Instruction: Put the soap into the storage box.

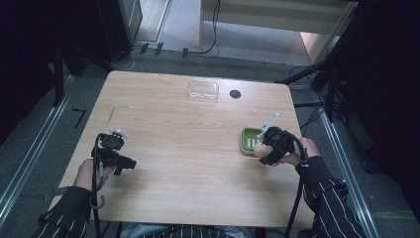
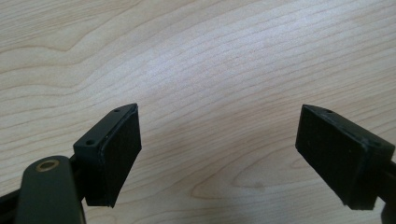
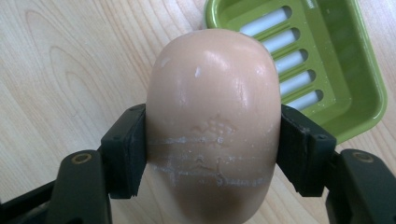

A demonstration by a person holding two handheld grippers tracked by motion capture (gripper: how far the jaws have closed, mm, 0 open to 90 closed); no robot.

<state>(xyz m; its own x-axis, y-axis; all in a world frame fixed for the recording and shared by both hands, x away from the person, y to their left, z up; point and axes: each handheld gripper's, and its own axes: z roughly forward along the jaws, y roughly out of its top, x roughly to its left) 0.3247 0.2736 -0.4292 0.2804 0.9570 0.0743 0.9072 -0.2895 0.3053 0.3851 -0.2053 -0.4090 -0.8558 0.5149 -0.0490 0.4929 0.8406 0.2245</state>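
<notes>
With the right tool (image 3: 212, 154) clamped across the peach soap bar (image 3: 215, 121) near the counter's (image 1: 188, 148) right edge, it should lift clear of the green soap dish's (image 3: 345, 70) rim, centre over the slats, then lower gently while the left tool (image 2: 219, 154) idles, jaws wide and empty.

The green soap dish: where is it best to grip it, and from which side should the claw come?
Grip the green soap dish by its raised rim, on a long edge, coming from above with one pad inside and one outside. It lies flat and looks too wide to span. The right claw holds the soap, so the open left claw probably suits.
</notes>
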